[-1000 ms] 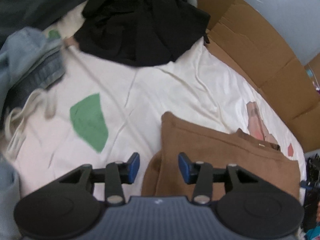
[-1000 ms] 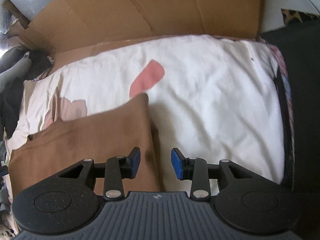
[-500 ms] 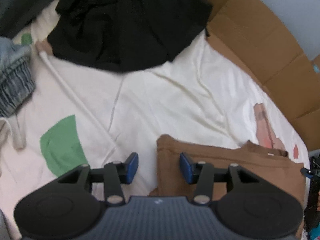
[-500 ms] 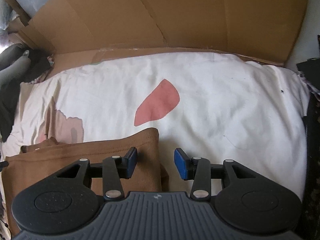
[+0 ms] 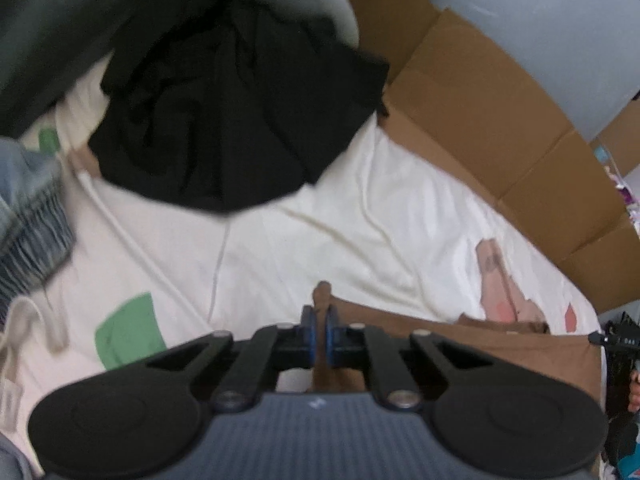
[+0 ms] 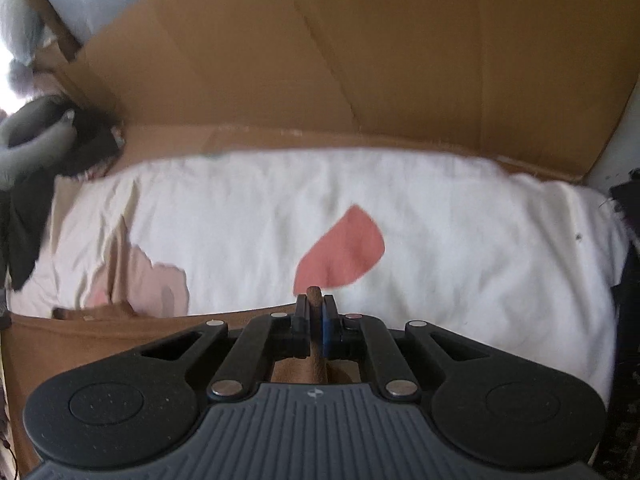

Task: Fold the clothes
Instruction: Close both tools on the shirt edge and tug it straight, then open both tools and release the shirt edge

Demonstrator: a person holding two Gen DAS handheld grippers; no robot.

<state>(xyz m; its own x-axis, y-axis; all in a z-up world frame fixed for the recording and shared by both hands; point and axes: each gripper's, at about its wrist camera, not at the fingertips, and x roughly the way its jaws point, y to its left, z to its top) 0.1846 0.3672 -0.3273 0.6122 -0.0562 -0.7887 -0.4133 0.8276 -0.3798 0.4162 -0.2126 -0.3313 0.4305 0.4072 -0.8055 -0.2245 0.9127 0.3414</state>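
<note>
1. Currently, left gripper: jaws closed to a thin gap, a pinch of the brown garment clamped between the blue pads; a small peak of brown cloth pokes up past the fingertips.
2. Right gripper: jaws likewise pressed together on a ridge of the same brown garment, which stands up between the pads and runs back under the gripper body.
3. Brown garment lies flat on the white sheet, stretched along the near edge of both views. Left wrist view: it extends to the right of the gripper. Right wrist view: it extends to the left. Each gripper holds one end of the near edge.
4. White sheet is creased, with coloured patches: green patch to the left of the left gripper, red patch just beyond the right gripper's tips, pinkish patch beside the garment's far edge.
5. Black garment lies crumpled in a heap at the far side of the sheet, well apart from the brown one.
6. Denim clothing sits at the left edge of the left wrist view; blurred.
7. Cardboard stands along the sheet's far edge.
</note>
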